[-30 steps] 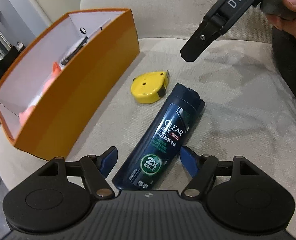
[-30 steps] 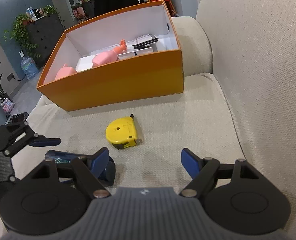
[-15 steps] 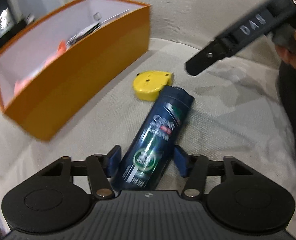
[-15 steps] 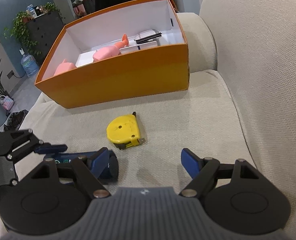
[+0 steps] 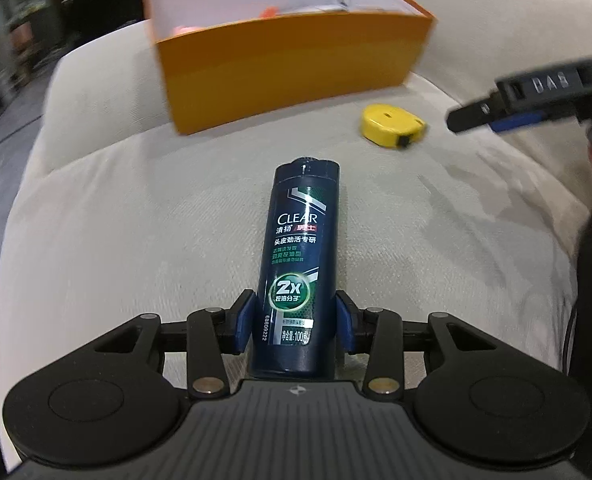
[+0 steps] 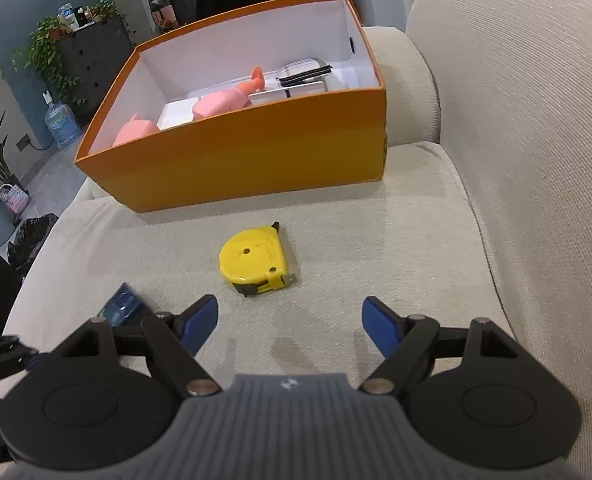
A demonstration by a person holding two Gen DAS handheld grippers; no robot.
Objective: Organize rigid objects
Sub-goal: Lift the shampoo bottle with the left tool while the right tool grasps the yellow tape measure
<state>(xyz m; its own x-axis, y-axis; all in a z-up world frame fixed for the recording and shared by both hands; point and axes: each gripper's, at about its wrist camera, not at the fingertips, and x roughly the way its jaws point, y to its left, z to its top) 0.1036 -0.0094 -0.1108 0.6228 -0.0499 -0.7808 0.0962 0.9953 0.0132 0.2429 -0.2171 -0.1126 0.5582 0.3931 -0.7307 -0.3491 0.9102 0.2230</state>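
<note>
**Bottle lined up between closing left jaws**

Swung round since a second ago, the shampoo bottle (image 5: 298, 264) now points straight away from the left gripper (image 5: 296, 322), no longer slanting right. Dark blue with a green "CLEAR" label, it lies flat on the beige sofa cushion (image 5: 135, 220), cap end far. The jaws are closing, blue pads at both sides of its base. Beyond to the right lies the yellow tape measure (image 6: 257, 262), apart from the bottle. Behind stands the orange box (image 6: 231, 156), open-topped, pink items inside. The right gripper (image 6: 289, 326) hovers with jaws apart, nothing between them; bare cushion lies ahead of it.
</note>
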